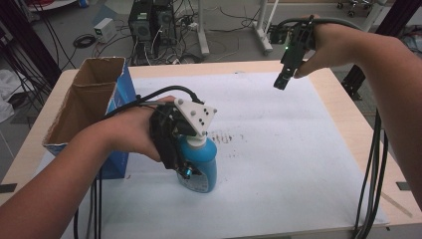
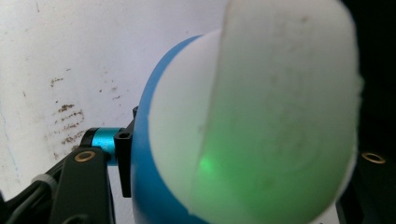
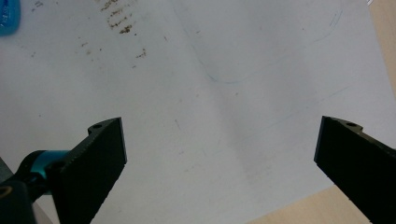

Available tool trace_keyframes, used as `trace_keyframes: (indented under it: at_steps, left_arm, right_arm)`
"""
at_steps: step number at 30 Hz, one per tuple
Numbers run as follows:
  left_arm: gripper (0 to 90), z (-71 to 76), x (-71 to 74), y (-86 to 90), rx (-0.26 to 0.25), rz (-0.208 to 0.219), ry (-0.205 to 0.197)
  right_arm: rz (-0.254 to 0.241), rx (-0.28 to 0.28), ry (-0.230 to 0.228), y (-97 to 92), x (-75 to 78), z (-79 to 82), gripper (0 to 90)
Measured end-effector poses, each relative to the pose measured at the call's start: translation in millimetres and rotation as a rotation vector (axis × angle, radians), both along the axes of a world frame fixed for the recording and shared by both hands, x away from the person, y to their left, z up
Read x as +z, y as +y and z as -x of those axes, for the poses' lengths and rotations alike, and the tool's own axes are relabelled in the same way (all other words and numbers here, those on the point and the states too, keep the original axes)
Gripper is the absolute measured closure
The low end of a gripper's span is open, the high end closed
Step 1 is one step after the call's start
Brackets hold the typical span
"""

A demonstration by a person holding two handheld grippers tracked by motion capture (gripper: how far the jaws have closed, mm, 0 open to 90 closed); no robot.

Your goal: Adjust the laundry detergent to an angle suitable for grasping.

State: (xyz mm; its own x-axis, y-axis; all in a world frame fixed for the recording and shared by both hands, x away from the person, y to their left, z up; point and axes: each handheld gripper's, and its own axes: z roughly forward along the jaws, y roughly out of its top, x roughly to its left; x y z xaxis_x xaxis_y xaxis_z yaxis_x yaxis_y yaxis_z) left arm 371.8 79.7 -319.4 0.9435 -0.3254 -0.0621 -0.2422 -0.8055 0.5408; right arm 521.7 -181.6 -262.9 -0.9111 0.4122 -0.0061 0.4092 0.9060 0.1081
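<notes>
A blue bottle (image 1: pixel 203 172) with a white cap (image 2: pixel 271 116) stands upright on the white sheet, left of the middle. My left gripper (image 1: pixel 185 167) comes down over its top, a jaw on either side of the cap and blue shoulder (image 2: pixel 142 140). The jaws stand a little apart and I see no pad pressing on the bottle. A green light glows on the cap. My right gripper (image 1: pixel 280 82) hangs high over the sheet's far right part, pointing down, jaws wide open (image 3: pixel 219 154) with nothing between them. A corner of the bottle (image 3: pixel 8 16) shows in the right gripper view.
An open cardboard box (image 1: pixel 84 104) with blue sides stands at the table's left, close to my left forearm. Brown smudges (image 1: pixel 226 137) mark the white sheet (image 1: pixel 298 159) behind the bottle. Black cables (image 1: pixel 370 189) hang over the table's right front edge.
</notes>
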Motion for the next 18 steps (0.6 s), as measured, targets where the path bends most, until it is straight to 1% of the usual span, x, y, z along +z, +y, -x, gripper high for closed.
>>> trace_keyframes:
  at_steps: [5,8,13,18]
  left_arm:
    - [32.6,1.9,1.5,-0.3,0.009,-0.015,-0.011]
    - [30.8,2.4,2.1,-0.1,0.015,-0.014,-0.012]
    - [27.0,4.8,5.8,1.5,0.043,-0.024,-0.011]
    - [25.6,7.1,10.5,3.0,0.058,-0.042,-0.032]
  right_arm:
    - [0.000,0.007,0.001,0.9,-0.3,-0.2,1.3]
    - [-0.005,0.006,0.001,1.5,-0.5,0.0,1.3]
    - [-0.001,0.008,0.002,1.5,-0.7,0.0,1.3]
    - [-0.004,0.013,0.003,2.3,-0.6,0.2,1.3]
